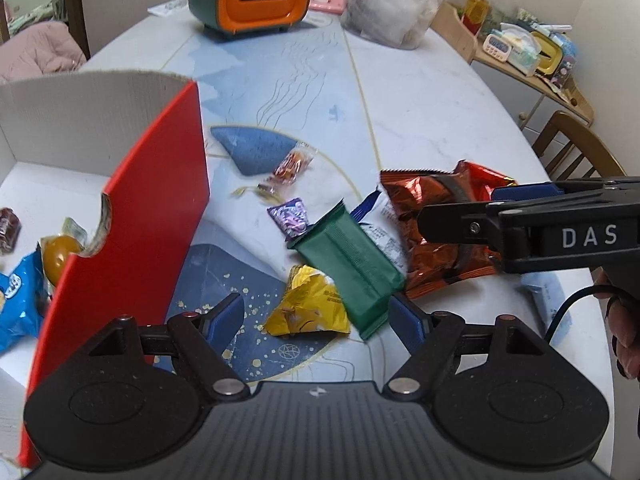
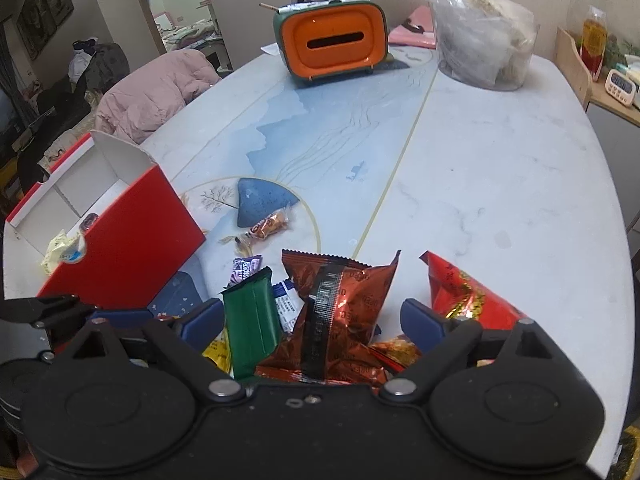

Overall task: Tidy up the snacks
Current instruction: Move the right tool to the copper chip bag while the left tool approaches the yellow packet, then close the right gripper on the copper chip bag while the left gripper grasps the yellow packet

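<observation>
"DAS" on right claw [image 1: 456,216] body | snack wrapper print seemingly unreadable

Surface: white marble-look oval table [image 2: 500,168] with pale blue landscape print.
Left edge: open red-and-white cardboard box [image 2: 132,240].
Near middle: green foil bar [image 1: 352,268], yellow wrapper [image 1: 310,308], copper foil bag [image 2: 340,308], purple candy [image 1: 290,216].
Far end: orange-and-green tissue box [image 2: 332,40], clear plastic bag [image 2: 480,28].

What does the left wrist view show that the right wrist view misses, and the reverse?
Left wrist only: a blue snack bag and a round yellow snack inside the red box, plus the right hand-held gripper from the side. Right wrist only: a red-and-gold bag at right. Both show the green packet, the copper foil bag and the orange tissue box.
</observation>
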A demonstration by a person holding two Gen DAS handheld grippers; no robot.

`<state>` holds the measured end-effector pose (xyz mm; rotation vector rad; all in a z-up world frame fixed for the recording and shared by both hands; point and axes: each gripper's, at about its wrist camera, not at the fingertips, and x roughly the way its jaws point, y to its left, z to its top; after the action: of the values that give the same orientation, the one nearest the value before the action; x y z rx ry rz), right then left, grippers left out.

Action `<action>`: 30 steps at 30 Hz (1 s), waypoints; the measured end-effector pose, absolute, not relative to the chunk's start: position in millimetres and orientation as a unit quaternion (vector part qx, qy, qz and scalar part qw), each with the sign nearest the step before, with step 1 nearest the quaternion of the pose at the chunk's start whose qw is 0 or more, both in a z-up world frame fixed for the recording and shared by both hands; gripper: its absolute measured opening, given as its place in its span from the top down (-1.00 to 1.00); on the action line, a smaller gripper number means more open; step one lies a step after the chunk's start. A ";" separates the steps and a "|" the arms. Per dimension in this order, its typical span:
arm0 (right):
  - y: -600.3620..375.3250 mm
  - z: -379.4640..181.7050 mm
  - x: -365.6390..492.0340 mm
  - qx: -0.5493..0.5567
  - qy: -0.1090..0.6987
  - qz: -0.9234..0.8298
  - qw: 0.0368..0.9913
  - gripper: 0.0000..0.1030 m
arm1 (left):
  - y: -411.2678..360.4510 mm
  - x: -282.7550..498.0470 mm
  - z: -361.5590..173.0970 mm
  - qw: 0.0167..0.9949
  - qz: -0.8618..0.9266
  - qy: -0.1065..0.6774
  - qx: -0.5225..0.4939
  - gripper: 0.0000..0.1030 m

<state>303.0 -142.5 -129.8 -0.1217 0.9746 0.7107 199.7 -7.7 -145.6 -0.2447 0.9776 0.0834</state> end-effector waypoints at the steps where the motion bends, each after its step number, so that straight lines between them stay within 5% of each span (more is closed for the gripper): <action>1: -141.6 -132.5 304.4 -0.056 0.461 0.333 0.820 -0.72 | -5.7 200.9 -147.6 0.873 0.040 0.470 -0.121 -0.53; 9: -136.9 -147.9 312.7 -0.049 0.477 0.323 0.816 -0.63 | 6.2 209.6 -162.0 0.859 0.037 0.488 -0.148 -0.39; 18: -134.6 -155.5 314.0 -0.047 0.485 0.317 0.813 -0.43 | 9.8 213.5 -167.0 0.857 0.025 0.492 -0.153 0.01; 25: -135.0 -156.8 312.6 -0.045 0.487 0.311 0.815 0.07 | 11.4 213.0 -166.3 0.856 0.024 0.492 -0.158 0.28; 30: -137.6 -153.9 306.9 -0.046 0.482 0.305 0.820 0.14 | 12.1 211.3 -162.8 0.857 0.026 0.490 -0.156 0.32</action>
<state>306.9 -137.6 -153.9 -0.0971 1.0257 0.6493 211.3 12.1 -162.8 -0.3277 1.0298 0.0544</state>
